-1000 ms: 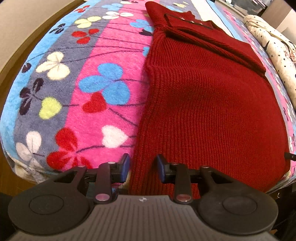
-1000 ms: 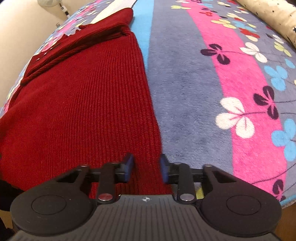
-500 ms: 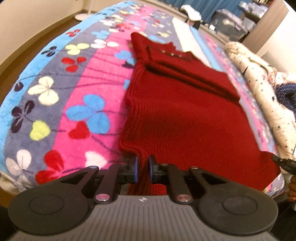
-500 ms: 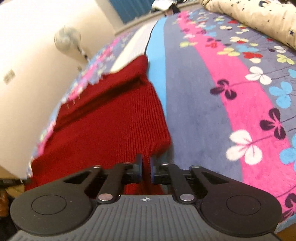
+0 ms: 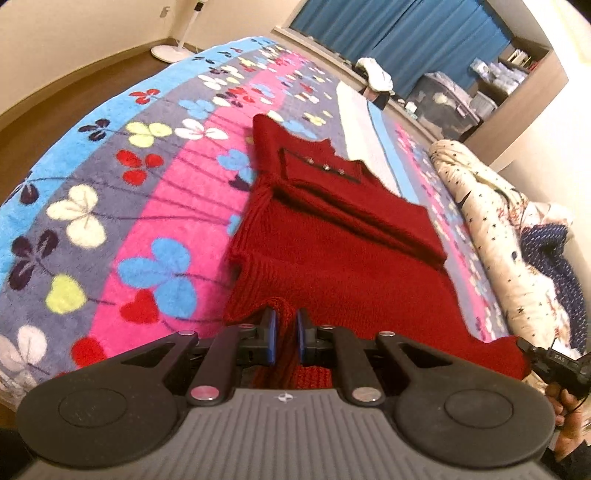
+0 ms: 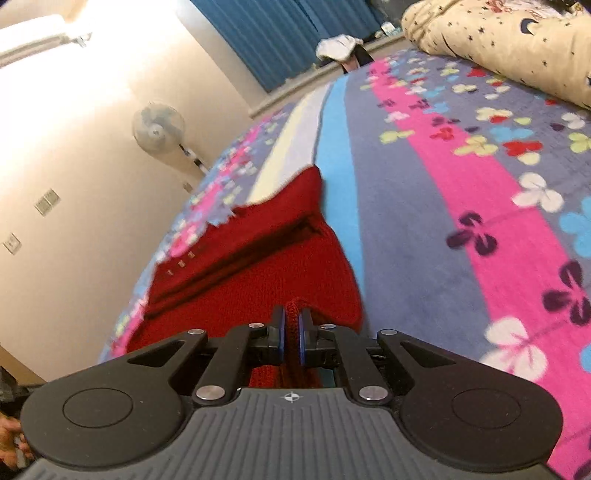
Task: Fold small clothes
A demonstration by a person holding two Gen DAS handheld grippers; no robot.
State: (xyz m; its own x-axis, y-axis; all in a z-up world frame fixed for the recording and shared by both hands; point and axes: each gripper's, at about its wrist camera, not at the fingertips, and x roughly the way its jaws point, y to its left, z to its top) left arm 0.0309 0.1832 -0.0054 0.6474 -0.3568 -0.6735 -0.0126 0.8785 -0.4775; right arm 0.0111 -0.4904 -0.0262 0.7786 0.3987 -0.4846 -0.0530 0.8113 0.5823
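A dark red knitted sweater (image 5: 332, 243) lies lengthwise on a flowered blanket (image 5: 110, 192), collar and small buttons at its far end, sleeves folded across the chest. My left gripper (image 5: 283, 325) is shut on the near left corner of the sweater's hem, which bunches up between the blue pads. In the right wrist view the same sweater (image 6: 251, 273) runs away to the left. There my right gripper (image 6: 291, 321) is shut on the near right corner of the hem. Both corners are lifted off the blanket. The right gripper's tip (image 5: 550, 362) shows at the left view's right edge.
A cream star-print quilt (image 5: 491, 229) is heaped along the bed's right side, with a dark blue cloth (image 5: 550, 251) beside it. A standing fan (image 6: 159, 129) is by the wall on the left. Blue curtains (image 5: 399, 33) and storage bins (image 5: 450, 107) stand beyond the bed.
Both grippers closed on the hem corners, then rose and tipped up, lifting the hem. More of the room beyond the bed has come into view.
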